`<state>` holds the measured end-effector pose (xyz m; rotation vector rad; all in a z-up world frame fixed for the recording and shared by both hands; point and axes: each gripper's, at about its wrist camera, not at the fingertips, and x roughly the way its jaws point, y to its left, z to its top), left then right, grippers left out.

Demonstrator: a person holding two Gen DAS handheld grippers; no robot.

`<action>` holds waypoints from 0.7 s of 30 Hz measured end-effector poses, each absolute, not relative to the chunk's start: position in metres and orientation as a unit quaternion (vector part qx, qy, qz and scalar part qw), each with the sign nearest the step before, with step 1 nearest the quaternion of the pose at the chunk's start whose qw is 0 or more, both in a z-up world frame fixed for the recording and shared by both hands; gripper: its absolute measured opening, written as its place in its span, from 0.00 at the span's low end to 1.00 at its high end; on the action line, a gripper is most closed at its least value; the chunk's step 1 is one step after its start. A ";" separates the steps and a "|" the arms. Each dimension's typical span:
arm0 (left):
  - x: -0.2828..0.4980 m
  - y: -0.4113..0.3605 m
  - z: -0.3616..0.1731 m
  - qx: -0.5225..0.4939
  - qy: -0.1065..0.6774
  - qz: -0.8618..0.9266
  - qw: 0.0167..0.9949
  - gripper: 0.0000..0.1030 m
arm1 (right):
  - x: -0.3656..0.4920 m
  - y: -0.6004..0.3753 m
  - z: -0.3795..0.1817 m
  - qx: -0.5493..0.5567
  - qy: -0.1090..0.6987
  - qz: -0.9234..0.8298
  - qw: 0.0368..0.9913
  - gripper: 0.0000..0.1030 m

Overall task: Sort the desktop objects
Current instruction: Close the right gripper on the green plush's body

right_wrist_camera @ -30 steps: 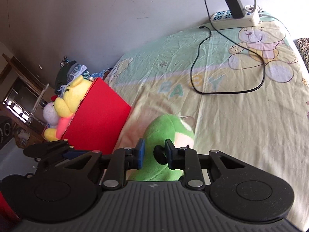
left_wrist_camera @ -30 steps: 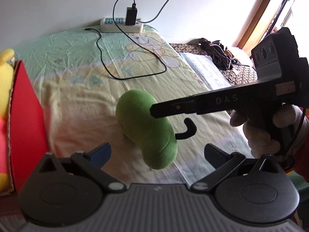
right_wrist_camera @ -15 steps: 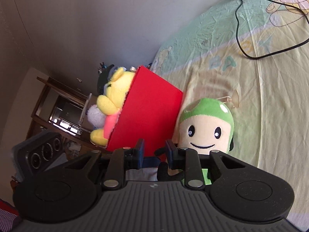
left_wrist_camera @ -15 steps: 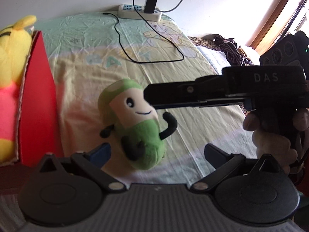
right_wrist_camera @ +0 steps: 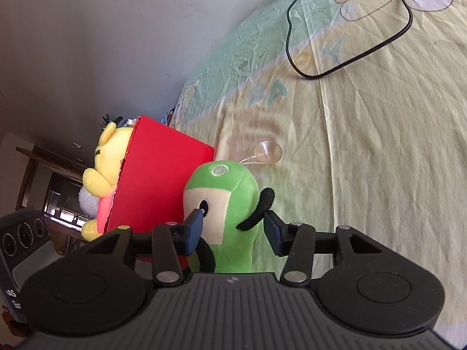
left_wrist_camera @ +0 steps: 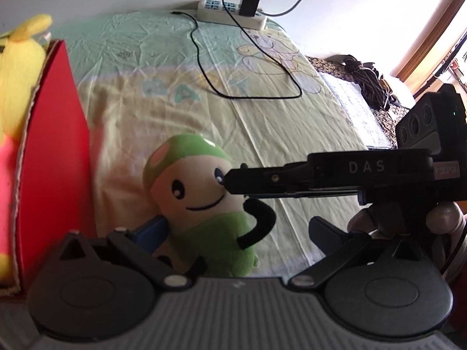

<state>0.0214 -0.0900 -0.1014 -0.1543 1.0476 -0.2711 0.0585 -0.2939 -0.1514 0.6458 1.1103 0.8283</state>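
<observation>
A green plush toy (left_wrist_camera: 201,204) with a cream face stands upright on the bed sheet, close beside the red box (left_wrist_camera: 52,160). The toy (right_wrist_camera: 227,192) is between the jaws of my right gripper (right_wrist_camera: 233,232), which are opening. Its left pad (right_wrist_camera: 194,230) is by the toy's eye and its right pad (right_wrist_camera: 273,233) stands clear of the body, near one black arm. My left gripper (left_wrist_camera: 238,230) is open wide, with the toy low between its fingers near the left one. A yellow plush (left_wrist_camera: 17,73) sits in the red box (right_wrist_camera: 157,180).
A clear suction cup (right_wrist_camera: 268,151) on a string lies behind the toy's head. A white power strip (left_wrist_camera: 233,14) with a charger is at the far edge, and its black cable (left_wrist_camera: 251,87) loops over the sheet. A dark bundle (left_wrist_camera: 364,81) lies at the right.
The toy lay back-up on the sheet in the shut right gripper. It now stands upright by the red box, facing the left camera, and the right jaws have spread apart.
</observation>
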 end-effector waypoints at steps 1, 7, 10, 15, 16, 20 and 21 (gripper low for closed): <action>0.024 -0.091 -0.102 -0.075 0.498 -0.127 0.854 0.99 | 0.060 -0.293 -0.152 0.298 0.504 0.375 0.719 0.50; 0.035 -0.091 -0.100 -0.069 0.494 -0.111 0.860 0.99 | 0.072 -0.288 -0.156 0.309 0.515 0.373 0.707 0.55; 0.035 -0.091 -0.100 -0.062 0.494 -0.110 0.860 0.99 | 0.074 -0.286 -0.158 0.315 0.519 0.378 0.699 0.58; 0.041 -0.089 -0.106 -0.058 0.508 -0.092 0.854 0.99 | 0.079 -0.280 -0.167 0.325 0.529 0.376 0.688 0.64; 0.042 -0.089 -0.107 -0.058 0.511 -0.089 0.853 0.99 | 0.079 -0.279 -0.170 0.335 0.531 0.380 0.680 0.60; 0.045 -0.085 -0.110 -0.063 0.517 -0.089 0.849 0.98 | 0.075 -0.282 -0.173 0.351 0.523 0.389 0.672 0.50; 0.045 -0.085 -0.110 -0.064 0.517 -0.089 0.849 0.98 | 0.074 -0.284 -0.173 0.351 0.523 0.390 0.672 0.49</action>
